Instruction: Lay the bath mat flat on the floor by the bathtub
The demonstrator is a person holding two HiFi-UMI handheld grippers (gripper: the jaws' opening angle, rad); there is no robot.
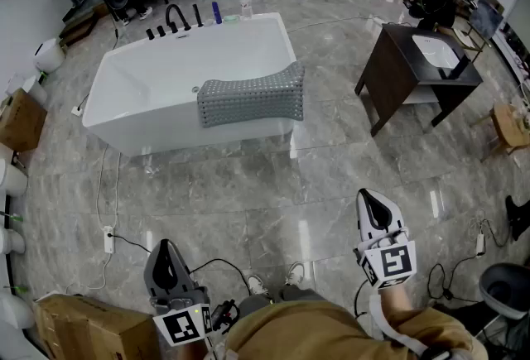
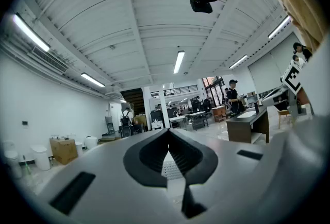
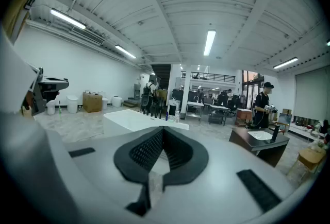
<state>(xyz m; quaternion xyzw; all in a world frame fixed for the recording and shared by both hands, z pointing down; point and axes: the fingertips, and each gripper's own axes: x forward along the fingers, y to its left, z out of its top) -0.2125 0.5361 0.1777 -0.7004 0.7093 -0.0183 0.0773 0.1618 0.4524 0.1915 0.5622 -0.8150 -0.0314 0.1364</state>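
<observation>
While the bath mat (image 1: pixel 250 101) hangs folded over the near rim of the bathtub (image 1: pixel 166 73), well away from both tools, nothing's started. Left gripper (image 1: pixel 166 261) and right gripper (image 1: pixel 374 210) are both clenched on nothing, held near the body. Next: walk up, open jaws, grab the mat's edge.

Nothing here can be read as words or numbers; the cube on the left gripper (image 1: pixel 165 249) carries only black-and-white square marker patterns, no letters; the cube on the right gripper (image 1: pixel 370 203) is the same; the box (image 1: pixel 83 325) by my feet shows no legible print; the bottle (image 1: pixel 245 6) on the tub (image 1: pixel 166 93) rim is too small for any label to be made out.
</observation>
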